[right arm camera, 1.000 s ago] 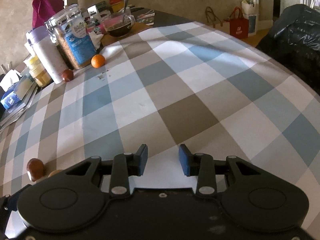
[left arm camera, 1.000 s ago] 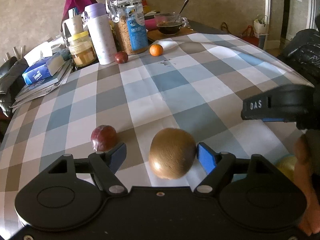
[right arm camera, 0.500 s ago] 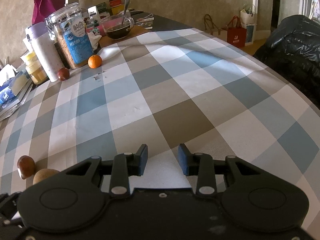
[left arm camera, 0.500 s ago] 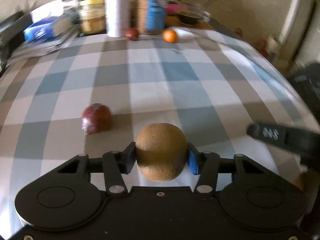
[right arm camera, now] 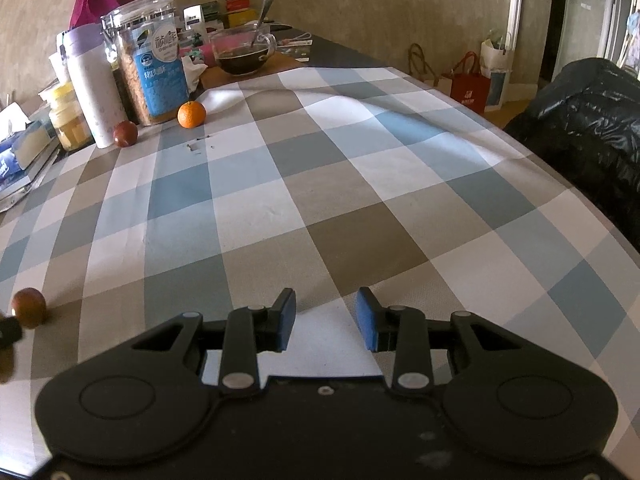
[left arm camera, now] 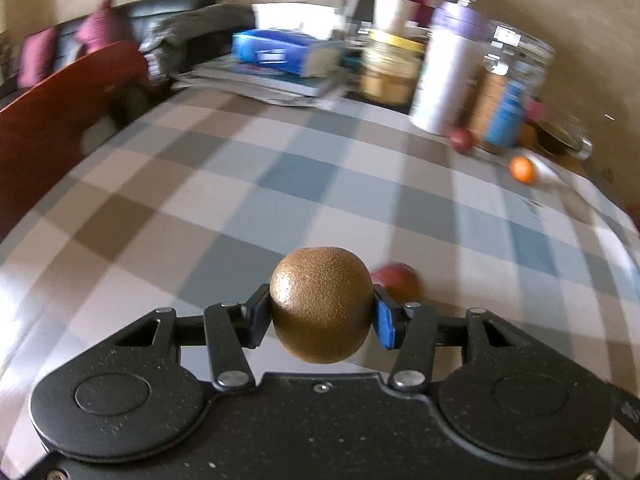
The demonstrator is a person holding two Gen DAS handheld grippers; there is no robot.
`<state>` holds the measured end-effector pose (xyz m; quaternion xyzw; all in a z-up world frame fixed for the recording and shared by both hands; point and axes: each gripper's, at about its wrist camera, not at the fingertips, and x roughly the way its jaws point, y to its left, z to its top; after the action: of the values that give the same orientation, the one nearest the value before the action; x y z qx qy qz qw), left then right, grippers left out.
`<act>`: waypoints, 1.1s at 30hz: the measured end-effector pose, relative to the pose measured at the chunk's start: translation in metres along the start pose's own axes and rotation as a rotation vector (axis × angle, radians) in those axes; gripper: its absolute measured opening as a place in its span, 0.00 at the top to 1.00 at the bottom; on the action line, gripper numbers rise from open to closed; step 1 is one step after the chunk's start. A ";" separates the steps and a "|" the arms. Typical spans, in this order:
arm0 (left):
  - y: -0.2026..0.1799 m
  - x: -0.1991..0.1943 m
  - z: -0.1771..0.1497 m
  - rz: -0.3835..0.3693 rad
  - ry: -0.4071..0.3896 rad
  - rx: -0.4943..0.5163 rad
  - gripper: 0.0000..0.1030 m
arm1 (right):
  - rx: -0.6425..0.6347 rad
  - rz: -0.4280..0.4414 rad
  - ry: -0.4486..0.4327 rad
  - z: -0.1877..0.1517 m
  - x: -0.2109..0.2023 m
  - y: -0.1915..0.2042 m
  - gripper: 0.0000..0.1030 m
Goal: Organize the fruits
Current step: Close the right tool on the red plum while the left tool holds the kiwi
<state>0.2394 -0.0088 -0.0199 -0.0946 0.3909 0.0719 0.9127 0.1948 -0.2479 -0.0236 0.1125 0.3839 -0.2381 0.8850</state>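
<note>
The left gripper (left arm camera: 322,316) clamps the kiwi (left arm camera: 322,304) between its pads, carrying it, so next comes choosing a spot, perhaps by the red fruit (left arm camera: 396,280) just beyond; the right gripper (right arm camera: 325,318) hangs empty, narrowed to its closest

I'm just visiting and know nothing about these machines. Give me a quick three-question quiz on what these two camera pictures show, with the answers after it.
1. True or false: the left hand-held gripper is clamped on a kiwi.
2. Which fruit lies beside the tall jar with the blue label? A) a banana B) a tangerine C) a lemon
3. Fill in: between the fingers of the right hand-held gripper there is ____.

Key
1. True: both pads press on its sides.
2. B: the tangerine sits on the checked tablecloth at the foot of the jar.
3. Nothing: only the cloth shows in the gap.
</note>
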 end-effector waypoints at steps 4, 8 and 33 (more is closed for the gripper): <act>0.015 0.006 0.003 0.050 0.019 -0.054 0.45 | -0.013 0.007 -0.002 -0.001 -0.002 0.002 0.64; 0.025 0.014 0.003 0.099 0.059 -0.087 0.44 | 0.016 0.083 0.021 0.000 -0.010 0.005 0.64; 0.059 0.014 0.013 -0.099 0.129 -0.074 0.44 | -0.197 0.486 0.148 0.027 -0.028 0.142 0.64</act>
<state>0.2456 0.0524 -0.0284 -0.1519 0.4408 0.0346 0.8840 0.2671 -0.1265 0.0174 0.1316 0.4305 0.0289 0.8925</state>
